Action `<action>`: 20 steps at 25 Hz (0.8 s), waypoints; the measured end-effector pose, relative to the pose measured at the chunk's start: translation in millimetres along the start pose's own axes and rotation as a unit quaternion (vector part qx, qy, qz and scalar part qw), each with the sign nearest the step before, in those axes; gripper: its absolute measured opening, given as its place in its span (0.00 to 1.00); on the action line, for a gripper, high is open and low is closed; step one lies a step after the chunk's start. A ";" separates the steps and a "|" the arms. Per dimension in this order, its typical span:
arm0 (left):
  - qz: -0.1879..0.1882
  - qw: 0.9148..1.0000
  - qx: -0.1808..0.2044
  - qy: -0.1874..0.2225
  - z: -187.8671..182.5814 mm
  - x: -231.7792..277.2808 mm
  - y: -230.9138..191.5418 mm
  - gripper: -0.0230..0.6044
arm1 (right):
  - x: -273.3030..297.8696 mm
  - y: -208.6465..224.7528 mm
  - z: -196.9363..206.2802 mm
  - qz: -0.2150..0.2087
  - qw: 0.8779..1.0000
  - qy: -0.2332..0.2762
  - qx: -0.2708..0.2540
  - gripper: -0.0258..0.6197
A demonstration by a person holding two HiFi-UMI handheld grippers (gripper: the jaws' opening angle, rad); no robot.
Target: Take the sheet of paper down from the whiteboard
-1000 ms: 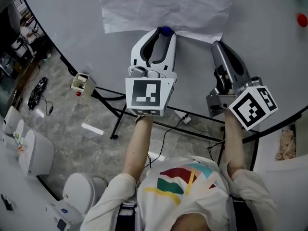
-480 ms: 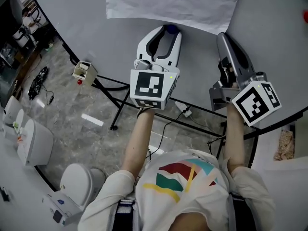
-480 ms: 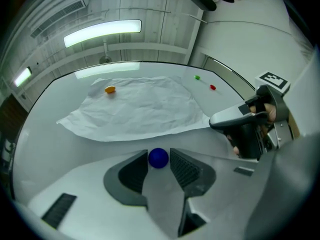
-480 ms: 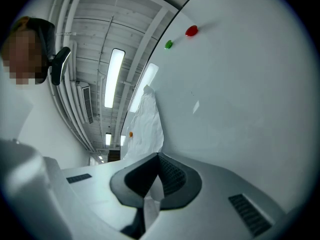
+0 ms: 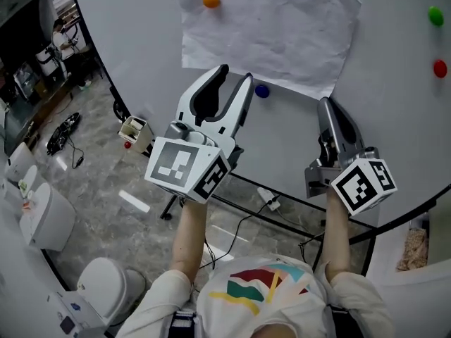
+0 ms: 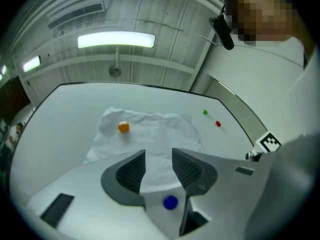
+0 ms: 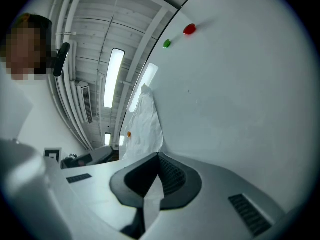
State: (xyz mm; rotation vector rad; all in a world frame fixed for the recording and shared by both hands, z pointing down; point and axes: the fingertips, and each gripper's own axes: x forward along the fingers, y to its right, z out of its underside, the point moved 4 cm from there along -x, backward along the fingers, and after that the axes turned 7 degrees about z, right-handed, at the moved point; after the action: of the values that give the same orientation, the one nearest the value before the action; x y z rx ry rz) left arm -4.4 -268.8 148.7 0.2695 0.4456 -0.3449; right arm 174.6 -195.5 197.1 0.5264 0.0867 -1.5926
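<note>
Whiteboard (image 5: 394,146) holds the paper (image 5: 275,27); right gripper (image 5: 325,104) jaws pinch its lower corner, left gripper (image 5: 236,73) jaws just opened empty below.

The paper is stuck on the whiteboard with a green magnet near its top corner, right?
Not green. The orange magnet is the one on the sheet of paper near its top corner, pinning it to the whiteboard; the head view shows it. The green magnet sits on bare board, off to the side of the paper.

Paper (image 5: 275,34) on whtbd (image 5: 398,118); one magnet (image 5: 262,90) just below.
</note>
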 end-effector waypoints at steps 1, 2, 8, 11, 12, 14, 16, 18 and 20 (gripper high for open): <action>-0.007 1.000 0.018 0.008 -14.8 2.9 -8.0 0.35 | -0.3 -0.5 -0.7 0.000 1.000 0.000 -0.002 0.06; -0.012 0.999 0.033 0.011 -27.8 7.3 -17.4 0.35 | -0.6 -1.3 -0.9 0.000 1.000 -0.002 -0.003 0.06; -0.053 0.993 0.101 -0.040 -70.1 48.9 -78.0 0.35 | 1.0 -5.2 -7.9 -0.012 1.000 -0.004 -0.010 0.06; -0.060 0.993 0.093 -0.051 -68.6 63.4 -92.1 0.35 | 1.5 -5.1 -11.0 -0.015 1.000 -0.001 -0.009 0.06; -0.062 0.993 0.090 -0.053 -68.3 66.0 -93.7 0.35 | 1.1 -5.8 -11.5 -0.016 1.000 0.000 -0.008 0.06; -0.068 0.992 0.093 -0.057 -68.1 68.7 -95.6 0.35 | 0.4 -7.3 -11.2 -0.017 1.000 0.001 -0.010 0.06; -0.071 0.991 0.097 -0.065 -66.1 70.0 -96.9 0.34 | 0.0 -7.8 -10.6 -0.016 1.000 0.001 -0.016 0.06; -0.070 0.991 0.096 -0.067 -65.9 68.6 -98.3 0.31 | -1.1 -8.6 -11.2 -0.013 1.000 0.001 -0.024 0.06; -0.067 0.991 0.097 -0.066 -67.3 66.4 -99.7 0.30 | -2.2 -9.2 -12.5 -0.011 1.000 0.002 -0.029 0.06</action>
State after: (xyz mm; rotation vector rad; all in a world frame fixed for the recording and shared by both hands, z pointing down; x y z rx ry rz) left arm -11.2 -354.9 41.8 0.4043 0.2999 -0.5365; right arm 169.3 -187.9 184.5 0.4855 0.1415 -1.6064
